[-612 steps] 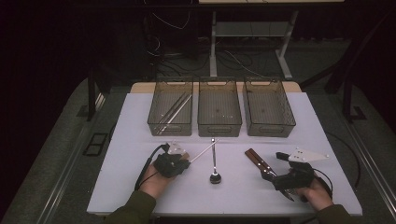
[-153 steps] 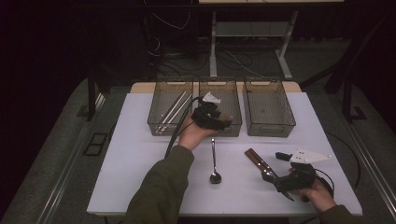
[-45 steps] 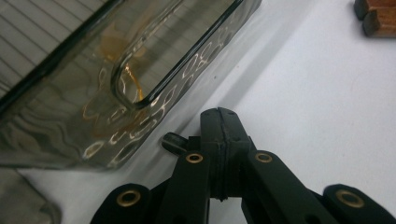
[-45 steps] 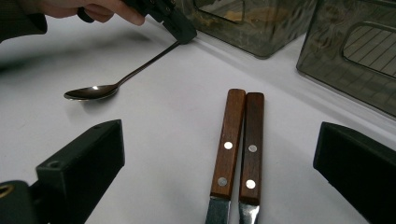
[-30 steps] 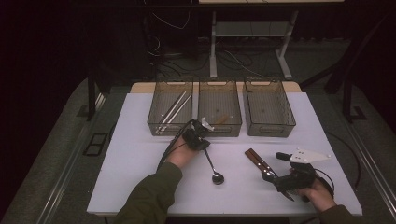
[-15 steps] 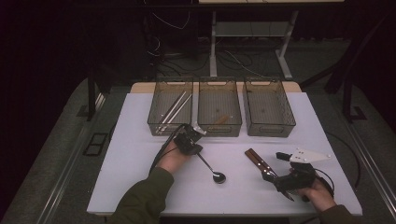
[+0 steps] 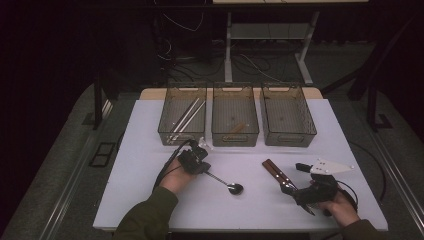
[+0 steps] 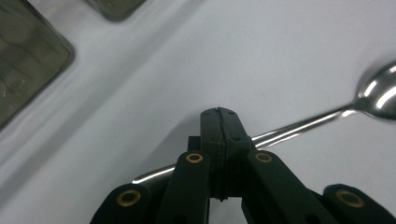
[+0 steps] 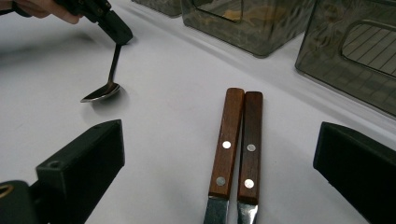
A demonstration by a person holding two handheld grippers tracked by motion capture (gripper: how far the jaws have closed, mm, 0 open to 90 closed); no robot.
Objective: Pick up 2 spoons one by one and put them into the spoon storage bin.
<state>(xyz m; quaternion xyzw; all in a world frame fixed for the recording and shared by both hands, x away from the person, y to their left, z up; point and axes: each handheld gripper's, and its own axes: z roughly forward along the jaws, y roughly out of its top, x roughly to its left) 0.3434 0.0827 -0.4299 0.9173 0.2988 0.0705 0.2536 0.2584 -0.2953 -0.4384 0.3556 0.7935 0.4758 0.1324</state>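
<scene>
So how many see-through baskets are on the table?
3, in a row at the table's far edge: left basket with sticks, middle basket, right basket.

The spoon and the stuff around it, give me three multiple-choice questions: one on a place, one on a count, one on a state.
1. Where does the spoon's bowl rest?
A. on the white table
B. in the middle bin
C. on the knives

2. How many wooden-handled knives lie side by side?
A. one
B. two
C. four

3. How does the right tool stand?
A. shut on a knife
B. shut on nothing
C. open, with the knife handles between its jaws

Answers:
1 A, the bowl touches the tabletop while the left tool holds the handle.
2 B, two riveted handles show in the right gripper view.
3 C, both jaws stand wide apart, clear of the handles.
</scene>
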